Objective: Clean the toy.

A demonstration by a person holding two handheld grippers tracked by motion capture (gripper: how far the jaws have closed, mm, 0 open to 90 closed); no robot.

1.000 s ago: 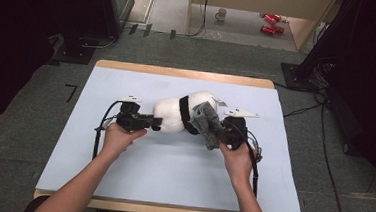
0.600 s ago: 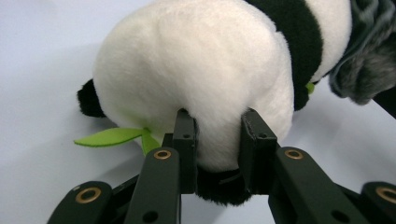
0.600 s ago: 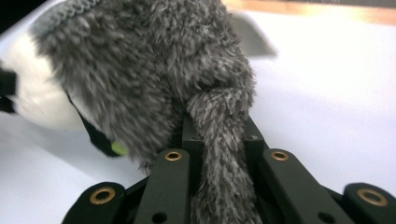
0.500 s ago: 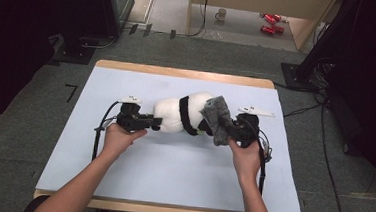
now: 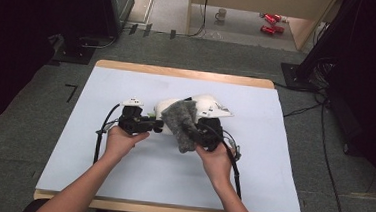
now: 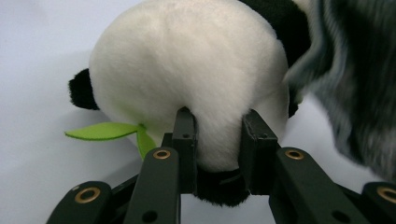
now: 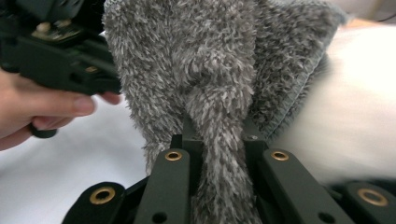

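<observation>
Left tool clamps the white body of a plush panda lying on the counter. Right tool pinches a fold of grey fuzzy cloth, draped over the panda between both tools.

grey cloth hiding panda toy's middle

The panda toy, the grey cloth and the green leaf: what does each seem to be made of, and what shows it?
Panda toy: soft plush, short dense white and black pile that dents under the jaws. Grey cloth: fluffy microfibre or chenille, judging by its long shaggy tufts and stitched hem. Green leaf: probably felt; thin, flat, matte.
</observation>
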